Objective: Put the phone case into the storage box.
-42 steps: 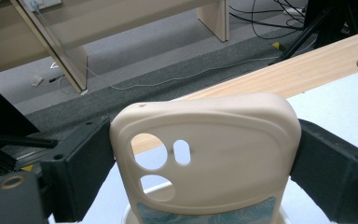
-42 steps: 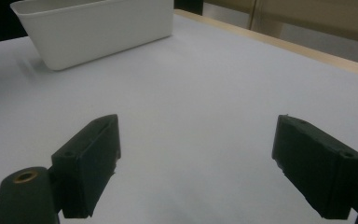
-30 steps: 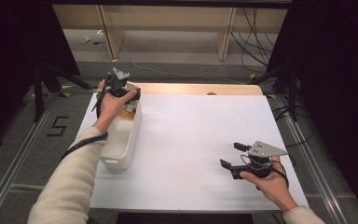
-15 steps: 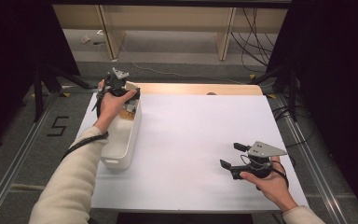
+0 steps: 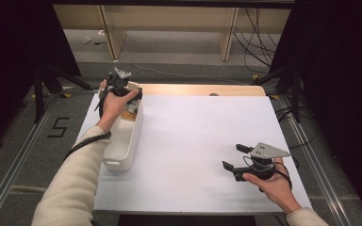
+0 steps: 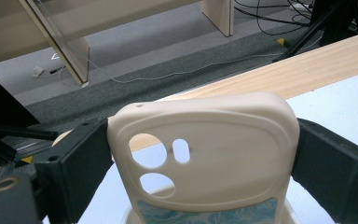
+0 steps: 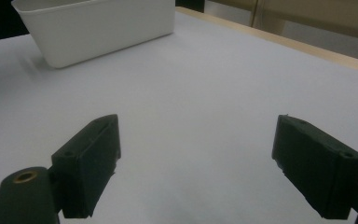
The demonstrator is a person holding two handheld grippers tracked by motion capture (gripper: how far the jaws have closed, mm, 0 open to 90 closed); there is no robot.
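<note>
White tabletop; left claw grips cream phone case, right claw gapes.

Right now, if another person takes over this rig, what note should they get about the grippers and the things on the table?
Left gripper: shut on the cream phone case, gripping it by its two sides, above the far end of the white bin.
Right gripper: open, holding nothing, low over the bare white table at the near right.
Bin: stands along the table's left edge; something patterned lies in its far end, below the case.
Done: the case is gripped.
Left: probably to place the case; whether it is going into the bin or coming out of it cannot be told.
</note>
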